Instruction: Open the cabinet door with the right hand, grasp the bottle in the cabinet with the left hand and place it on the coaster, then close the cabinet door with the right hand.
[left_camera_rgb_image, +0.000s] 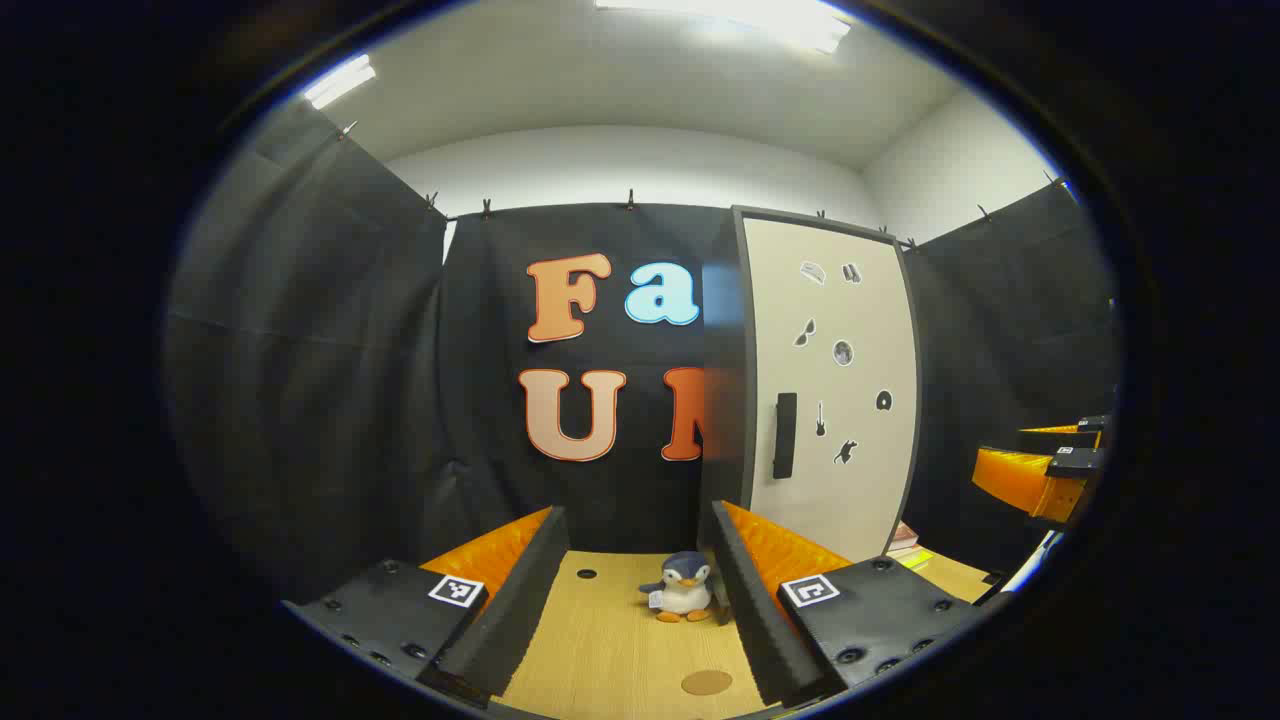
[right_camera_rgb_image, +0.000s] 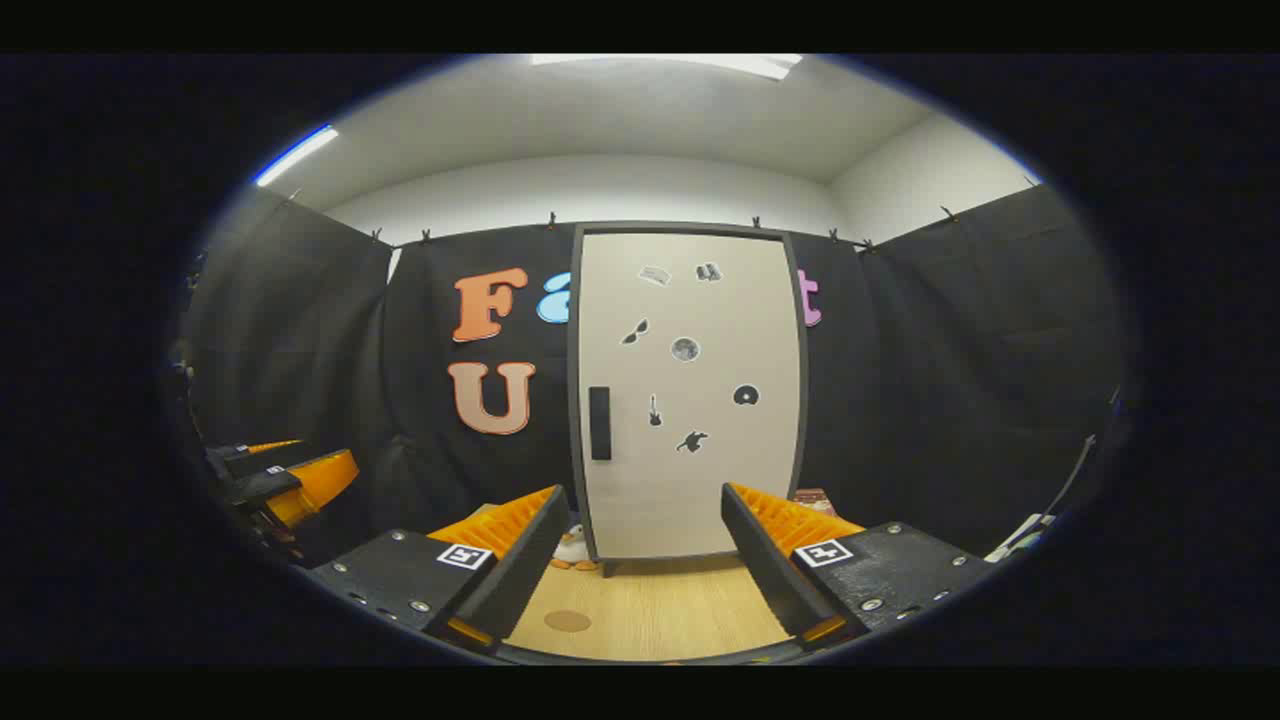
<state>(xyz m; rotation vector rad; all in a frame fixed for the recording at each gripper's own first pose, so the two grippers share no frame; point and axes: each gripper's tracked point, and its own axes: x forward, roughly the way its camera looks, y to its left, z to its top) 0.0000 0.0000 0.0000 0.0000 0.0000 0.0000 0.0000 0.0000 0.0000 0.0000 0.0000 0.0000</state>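
A tall cabinet with a pale door (right_camera_rgb_image: 690, 400) stands at the back of the wooden table, its door shut; a dark vertical handle (right_camera_rgb_image: 599, 423) sits on the door's left side. In the left gripper view the same cabinet door (left_camera_rgb_image: 835, 400) is right of centre, handle (left_camera_rgb_image: 785, 435) facing me. A round brown coaster (left_camera_rgb_image: 707, 683) lies on the table near my left gripper (left_camera_rgb_image: 630, 590), which is open and holds nothing. The coaster (right_camera_rgb_image: 567, 621) also lies left of my open right gripper (right_camera_rgb_image: 640, 565), which points at the door from some distance. The bottle is hidden.
A small penguin toy (left_camera_rgb_image: 683, 588) stands on the table left of the cabinet, between my left fingers in that view; it peeks out at the cabinet's foot (right_camera_rgb_image: 572, 550). Books (left_camera_rgb_image: 905, 540) lie right of the cabinet. The other gripper (left_camera_rgb_image: 1045, 470) shows far right.
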